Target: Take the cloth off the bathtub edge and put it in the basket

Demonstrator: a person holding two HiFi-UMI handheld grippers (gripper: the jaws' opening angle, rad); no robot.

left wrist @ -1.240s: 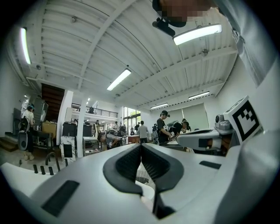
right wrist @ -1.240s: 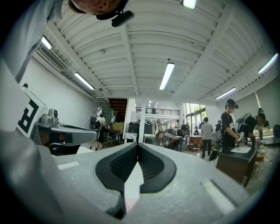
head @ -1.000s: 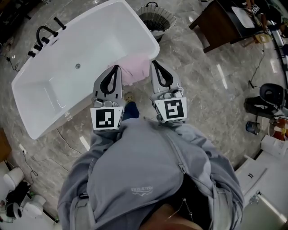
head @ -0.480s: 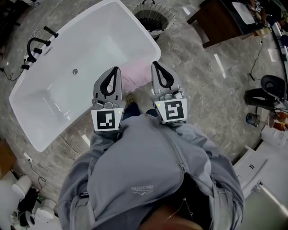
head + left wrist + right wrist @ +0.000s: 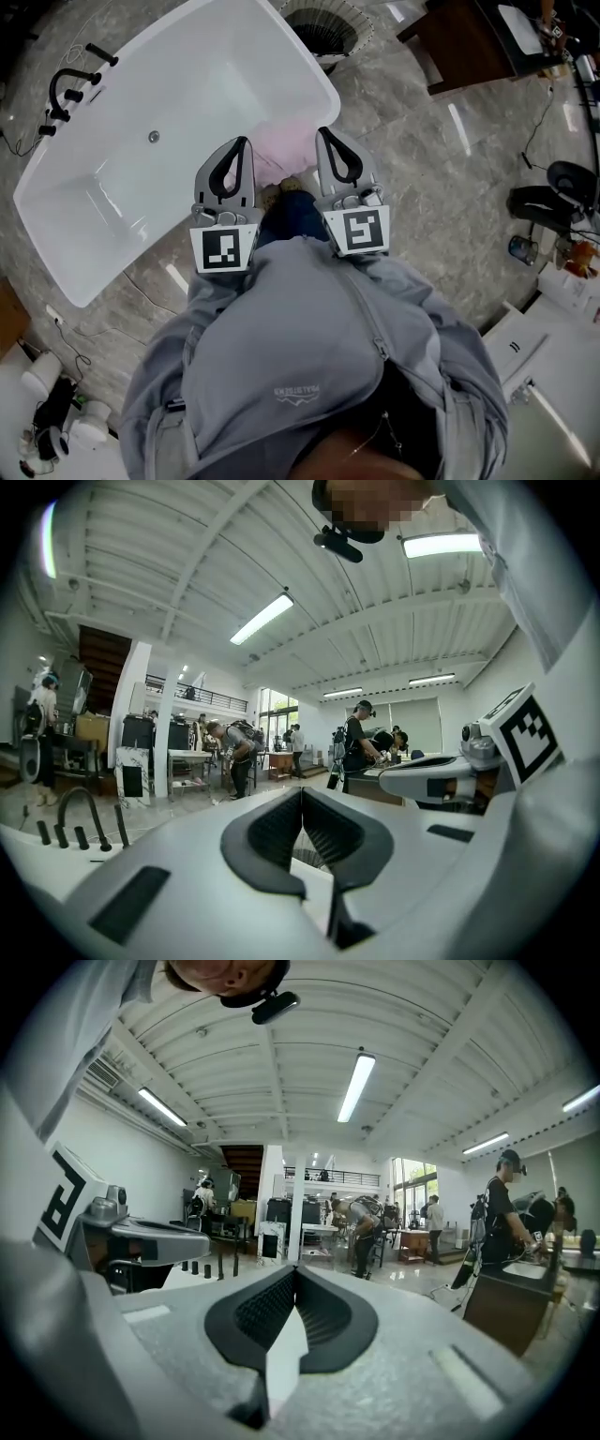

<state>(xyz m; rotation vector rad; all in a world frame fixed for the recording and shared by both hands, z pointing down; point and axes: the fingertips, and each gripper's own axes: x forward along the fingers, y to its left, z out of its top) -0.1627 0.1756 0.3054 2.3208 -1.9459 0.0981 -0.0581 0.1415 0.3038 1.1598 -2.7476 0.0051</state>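
A pink cloth (image 5: 286, 145) hangs over the near rim of the white bathtub (image 5: 178, 112); in the head view it shows between my two grippers' tips. The round wire basket (image 5: 323, 26) stands on the floor just beyond the tub's far end. My left gripper (image 5: 243, 142) is held level over the tub rim left of the cloth, shut and empty. Right of the cloth my right gripper (image 5: 322, 132) is also shut with nothing in it. Both gripper views look out level across the room, with the jaws pressed together (image 5: 302, 792) (image 5: 294, 1269); the cloth shows in neither.
A black faucet (image 5: 67, 86) stands at the tub's far left side. A dark wooden desk (image 5: 469, 42) is at the top right and a black stool (image 5: 562, 187) at the right. Cables lie on the marble floor. Several people stand in the room's background (image 5: 361, 1232).
The tub and cloth have slid slightly left and nearer in the head view, and a blue trouser leg now shows between the grippers. Both grippers stay shut, side by side.
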